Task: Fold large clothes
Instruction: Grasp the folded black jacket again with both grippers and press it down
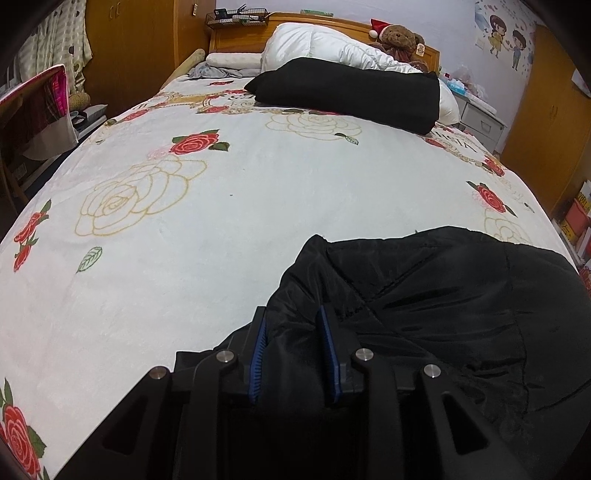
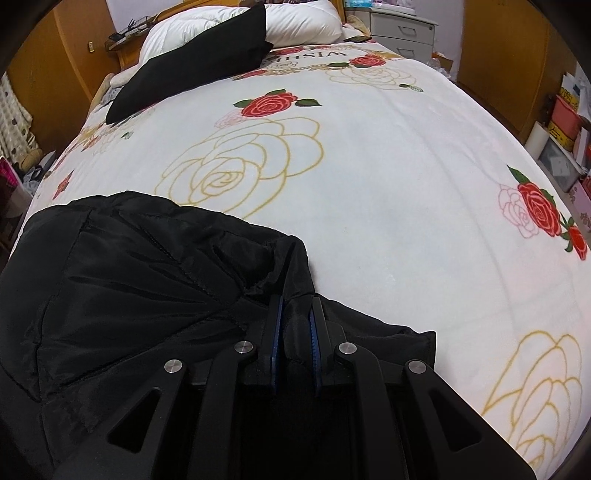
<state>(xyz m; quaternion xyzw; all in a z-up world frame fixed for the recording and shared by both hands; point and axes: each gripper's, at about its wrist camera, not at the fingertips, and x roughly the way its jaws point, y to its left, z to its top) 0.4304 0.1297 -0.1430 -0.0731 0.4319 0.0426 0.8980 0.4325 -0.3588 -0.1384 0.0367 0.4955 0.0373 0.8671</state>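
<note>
A black padded jacket (image 1: 436, 295) lies bunched at the near edge of the bed; it also shows in the right wrist view (image 2: 140, 273). My left gripper (image 1: 293, 325) is shut on the jacket's left edge, with fabric pinched between the blue pads (image 1: 258, 350). My right gripper (image 2: 295, 310) is shut on the jacket's right edge, fabric held between its blue pads (image 2: 276, 325). Both grips sit low over the white rose-print blanket (image 1: 221, 221), which also shows in the right wrist view (image 2: 388, 184).
A folded black garment (image 1: 351, 92) lies at the far end of the bed against a white duvet (image 1: 321, 44). A teddy bear (image 1: 397, 37) sits by the headboard. A nightstand (image 2: 402, 29) and wardrobes flank the bed; storage boxes (image 2: 565, 122) stand at right.
</note>
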